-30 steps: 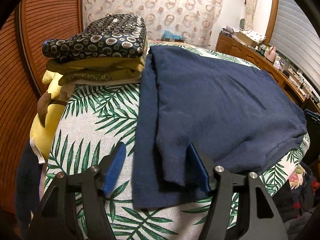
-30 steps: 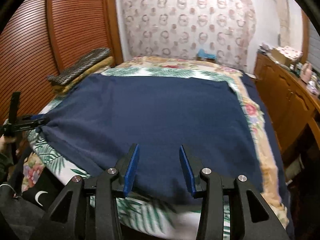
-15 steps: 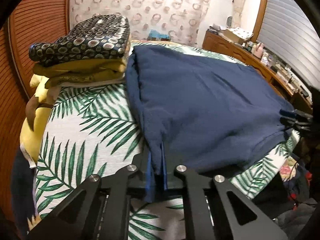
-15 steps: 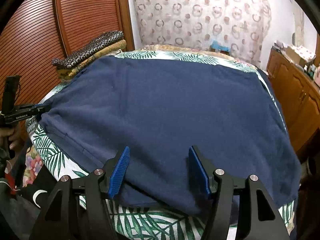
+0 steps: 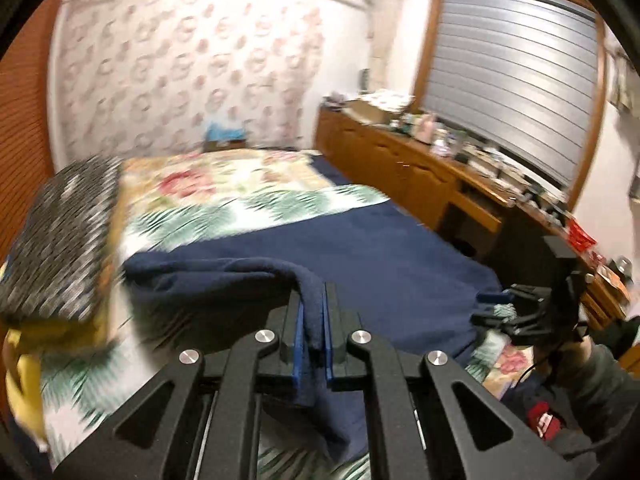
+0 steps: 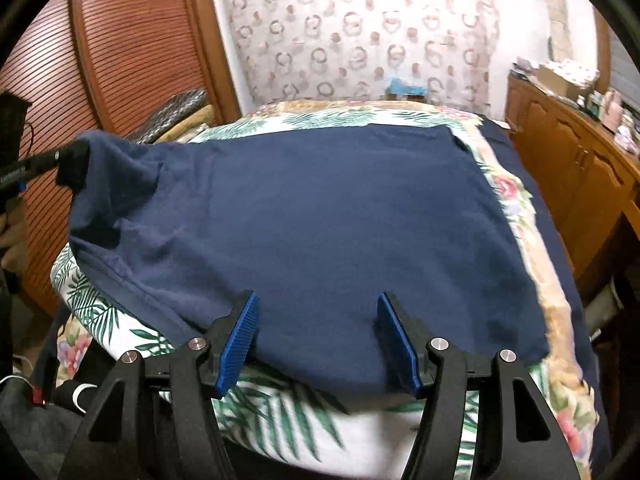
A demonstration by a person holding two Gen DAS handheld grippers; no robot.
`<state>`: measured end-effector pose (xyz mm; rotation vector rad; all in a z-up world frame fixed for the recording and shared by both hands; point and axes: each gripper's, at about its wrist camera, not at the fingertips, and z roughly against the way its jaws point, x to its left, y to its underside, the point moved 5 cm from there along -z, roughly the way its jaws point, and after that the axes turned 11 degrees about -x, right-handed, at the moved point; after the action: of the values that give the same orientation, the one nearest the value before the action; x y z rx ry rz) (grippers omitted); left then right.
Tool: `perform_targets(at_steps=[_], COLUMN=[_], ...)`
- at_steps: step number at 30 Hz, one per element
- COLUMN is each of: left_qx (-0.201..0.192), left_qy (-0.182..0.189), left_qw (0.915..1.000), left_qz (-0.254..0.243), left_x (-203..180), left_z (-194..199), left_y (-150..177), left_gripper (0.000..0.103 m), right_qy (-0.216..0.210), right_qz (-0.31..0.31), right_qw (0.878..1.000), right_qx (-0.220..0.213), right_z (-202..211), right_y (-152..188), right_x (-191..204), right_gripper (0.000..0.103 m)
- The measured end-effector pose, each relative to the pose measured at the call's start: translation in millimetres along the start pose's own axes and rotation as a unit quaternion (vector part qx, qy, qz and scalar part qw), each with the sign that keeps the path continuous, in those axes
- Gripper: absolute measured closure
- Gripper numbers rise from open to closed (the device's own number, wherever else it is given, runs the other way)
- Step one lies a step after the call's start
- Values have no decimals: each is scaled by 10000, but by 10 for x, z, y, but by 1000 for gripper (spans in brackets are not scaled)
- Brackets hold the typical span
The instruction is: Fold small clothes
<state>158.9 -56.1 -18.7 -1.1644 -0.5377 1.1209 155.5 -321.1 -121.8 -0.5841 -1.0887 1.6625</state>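
Your left-wrist view is smeared by motion: the stack of folded clothes (image 5: 60, 248) at its left is a blur, so its layers can't be counted. One navy garment (image 6: 320, 232) lies spread on the bed (image 6: 280, 420), its near-left corner raised. Your left tongs (image 5: 311, 332) are pressed together, pinching that corner; their tips are buried in cloth. Your right tongs (image 6: 318, 340) stand spread over the near hem, which lies between both blue pads (image 6: 240, 340), unpinched.
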Motion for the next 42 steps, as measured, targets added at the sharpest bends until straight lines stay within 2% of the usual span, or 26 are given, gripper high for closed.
perform_targets(at_steps=[3,9,16,19,24,27,30,31,33,35,39,42], left_qx=[2,83,148,205,495,713,621,584,538,571,589,657], left_qy=[372,880,1510,1728,1638,1528,1372,1353,1302,1163,741,496], left_qw=[9992,9953,9851,9803,9798,9795,9824,9831,9848,9869,9908,9938], left_qz=[-133,-408,-813,-937,-1031,-1098,-1109,-1090,-1016,-963,-967,-751], left_x=[-302,-776,-1507,-1792,-1873,-1838,-1723,-1678,-1567,-1410,-1090,-821], left_z=[-231,-547,-747,-818,-987,-1052,-961,-936,-888,-845,-816,-796], left_y=[-172,-429,-714,-734,-552,-399,-366,-364,-353,-300,-121,55], left_gripper=[95,95,95,95,94,88,67,54,48,38,36,32], right_qy=[107,290,473,514,549,550,570,575,576,552,490,431], right_qz=[-93,-220,-337,-396,-449,-470,-478,-479,-478,-475,-385,-288], right_qw=[9999,9992,9979,9973,9969,9969,9967,9967,9966,9967,9974,9980], right_qx=[-58,-139,-300,-358,-332,-322,-314,-314,-333,-355,-369,-373], right_z=[102,243,511,581,604,608,625,622,625,661,671,640], right_y=[70,162,228,254,344,348,342,340,335,309,249,189], right_x=[-44,-99,-32,-14,39,34,22,40,78,0,20,60], right_gripper=[40,40,40,40,40,40,40,40,40,40,40,40])
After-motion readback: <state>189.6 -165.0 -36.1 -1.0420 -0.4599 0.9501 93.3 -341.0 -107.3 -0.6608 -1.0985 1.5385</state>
